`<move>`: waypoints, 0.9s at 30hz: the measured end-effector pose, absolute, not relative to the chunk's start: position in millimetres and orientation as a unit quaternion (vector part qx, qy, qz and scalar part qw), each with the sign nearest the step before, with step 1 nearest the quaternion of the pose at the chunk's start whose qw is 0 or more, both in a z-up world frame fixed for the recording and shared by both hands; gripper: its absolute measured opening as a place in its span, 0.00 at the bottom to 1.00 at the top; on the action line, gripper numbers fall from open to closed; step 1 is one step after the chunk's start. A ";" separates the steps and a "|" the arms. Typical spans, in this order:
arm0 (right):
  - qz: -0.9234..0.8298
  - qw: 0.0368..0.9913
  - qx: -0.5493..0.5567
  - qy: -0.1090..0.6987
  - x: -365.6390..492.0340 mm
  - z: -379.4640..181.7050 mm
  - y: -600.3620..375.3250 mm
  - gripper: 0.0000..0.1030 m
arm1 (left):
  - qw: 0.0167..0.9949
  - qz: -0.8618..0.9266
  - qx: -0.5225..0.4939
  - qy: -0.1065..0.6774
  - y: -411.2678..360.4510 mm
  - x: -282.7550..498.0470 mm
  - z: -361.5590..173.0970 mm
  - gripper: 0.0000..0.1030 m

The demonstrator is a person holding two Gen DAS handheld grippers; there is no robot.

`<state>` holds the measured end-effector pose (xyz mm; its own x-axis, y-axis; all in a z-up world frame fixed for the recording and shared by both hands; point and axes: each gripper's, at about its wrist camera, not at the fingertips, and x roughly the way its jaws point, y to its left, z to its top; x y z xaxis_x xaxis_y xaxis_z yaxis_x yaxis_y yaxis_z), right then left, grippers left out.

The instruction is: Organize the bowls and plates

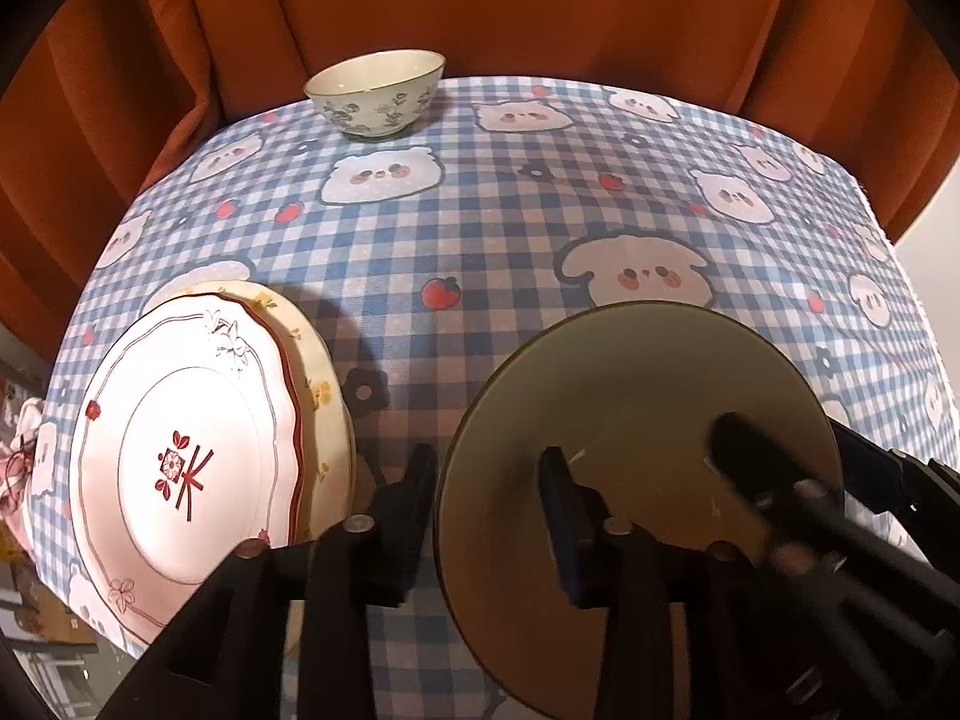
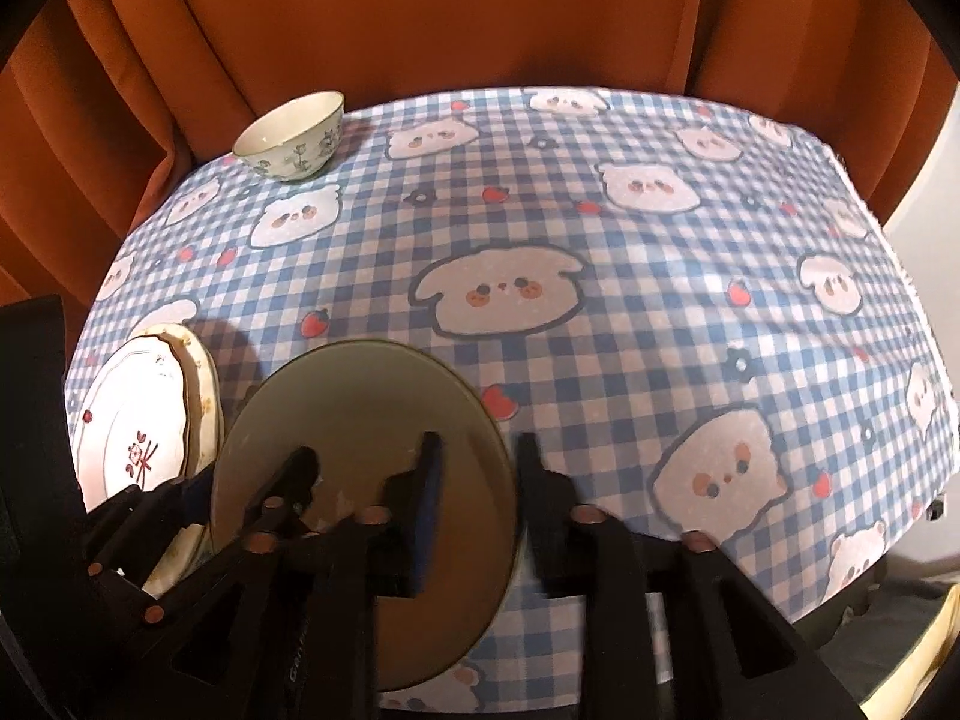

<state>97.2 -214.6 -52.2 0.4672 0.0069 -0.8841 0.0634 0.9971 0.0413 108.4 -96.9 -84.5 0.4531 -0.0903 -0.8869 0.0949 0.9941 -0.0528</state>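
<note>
A dull olive plate (image 1: 648, 384) (image 2: 360, 402) appears to lie flat on the checked tablecloth near the front edge. My left gripper (image 1: 489, 492) straddles its left rim, one finger outside and one over the plate, with gaps showing, so it is open. My right gripper (image 2: 480, 474) straddles the right rim the same way, also open. Each gripper shows in the other's view: the right gripper (image 1: 801, 456) and the left gripper (image 2: 249, 477). To the left sits a white plate with red marks (image 1: 192, 456) stacked on a cream flowered plate (image 1: 324, 372). A floral bowl (image 1: 375, 96) (image 2: 291, 138) stands at the far edge.
The blue-and-white tablecloth (image 1: 510, 228) with cartoon animals covers the whole table. An orange curtain (image 1: 480, 6) hangs close behind the far edge. The table's right edge (image 2: 900, 276) drops off to a pale wall.
</note>
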 end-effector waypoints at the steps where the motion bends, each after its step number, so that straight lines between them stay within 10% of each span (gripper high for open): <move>1: -0.018 0.855 0.036 0.517 96.7 -53.0 -214.2 0.50 | 0.852 -0.059 0.001 0.521 -95.3 108.5 -84.0 0.42; 3: -0.033 0.857 0.043 0.513 93.8 -51.5 -214.0 0.59 | 0.850 -0.072 -0.002 0.522 -91.4 107.5 -82.2 0.63; 8: -0.051 0.857 0.042 0.511 89.4 -45.3 -204.8 0.65 | 0.849 -0.106 -0.001 0.518 -82.3 102.1 -74.1 0.72; 27: -0.093 0.875 0.053 0.472 87.3 -7.6 -118.9 0.70 | 0.873 -0.116 0.020 0.474 6.8 115.9 -29.9 0.74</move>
